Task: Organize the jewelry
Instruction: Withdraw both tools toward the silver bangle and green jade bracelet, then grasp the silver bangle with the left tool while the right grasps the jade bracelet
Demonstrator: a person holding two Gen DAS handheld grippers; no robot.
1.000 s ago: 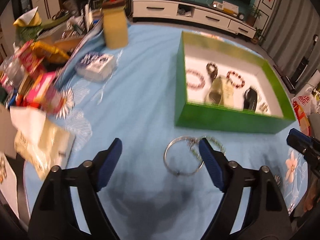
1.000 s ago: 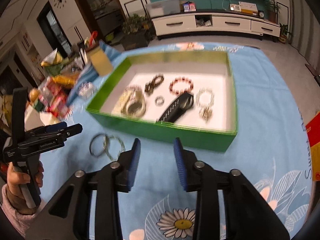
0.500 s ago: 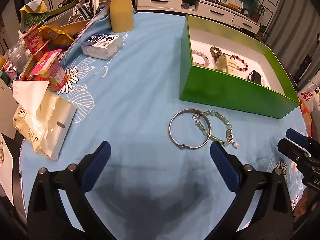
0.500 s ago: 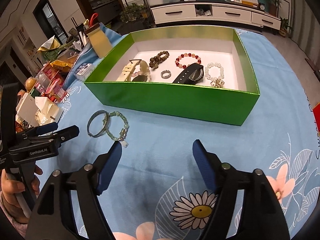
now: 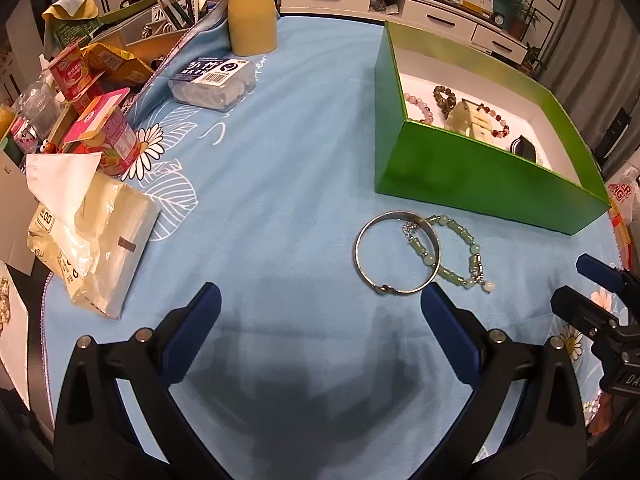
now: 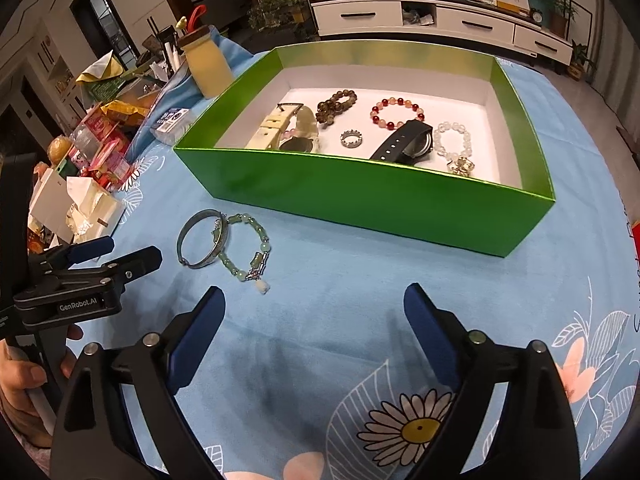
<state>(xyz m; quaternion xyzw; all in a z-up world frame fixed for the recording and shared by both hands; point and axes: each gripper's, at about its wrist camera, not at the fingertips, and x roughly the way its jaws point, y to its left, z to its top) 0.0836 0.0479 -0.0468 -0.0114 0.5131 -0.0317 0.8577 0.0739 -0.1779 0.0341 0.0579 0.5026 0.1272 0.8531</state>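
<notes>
A silver bangle (image 5: 358,248) (image 6: 188,232) and a green bead bracelet (image 5: 474,260) (image 6: 262,246) lie overlapping on the blue cloth, just in front of the green box (image 5: 480,176) (image 6: 360,196). Watches, bead bracelets and a ring (image 6: 351,139) lie inside the box. My left gripper (image 5: 320,294) (image 6: 132,250) hovers open, with the bangle just beyond its right fingertip. My right gripper (image 6: 314,296) (image 5: 572,282) is to the right of both pieces. Its jaws are opening, with nothing between them.
A tissue pack (image 5: 92,240), snack packets (image 5: 100,132), a clear plastic box (image 5: 212,80) and a yellow jar (image 5: 252,20) crowd the table's left side. A person's hand (image 6: 24,380) holds the left gripper. A white TV cabinet (image 6: 440,20) stands behind.
Both pairs of jaws have spread wider, the right from narrow to wide. The bangle, which lay between the left fingers, now lies just beyond the right fingertip.
</notes>
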